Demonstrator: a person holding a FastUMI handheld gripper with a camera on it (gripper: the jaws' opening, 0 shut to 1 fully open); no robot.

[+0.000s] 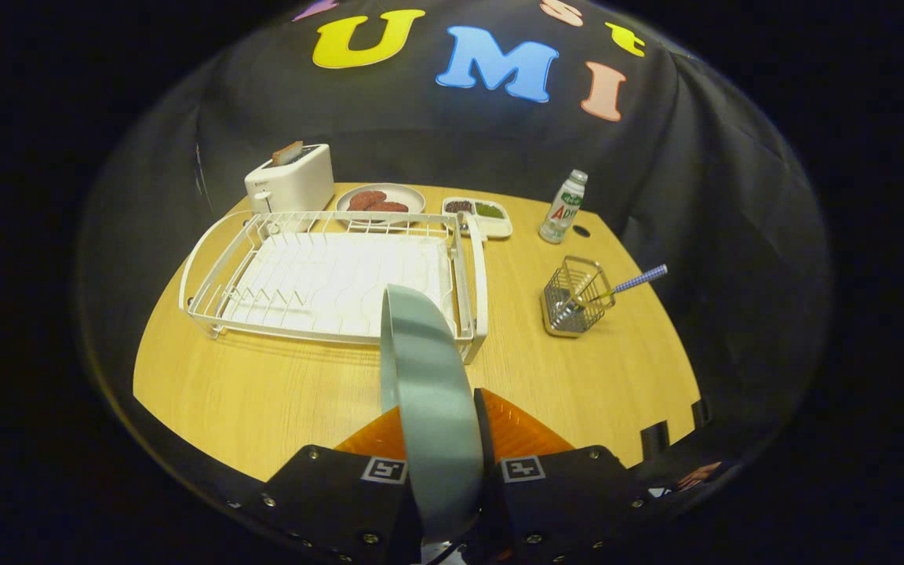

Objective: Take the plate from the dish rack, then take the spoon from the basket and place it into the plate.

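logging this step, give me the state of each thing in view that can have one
claw: shut on the plate
plate: held edge-on between the fingers, out of the dish rack
dish rack: no dishes in it
spoon: standing in the basket
basket: upright
toaster: bread in slot
bottle: upright, capped

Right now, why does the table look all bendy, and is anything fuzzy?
Gripper view: the fisheye lens bows the table edge and the dish rack rails; the plate, held edge-on between the gripper fingers, is soft from closeness; things beyond stay sharp under even light.
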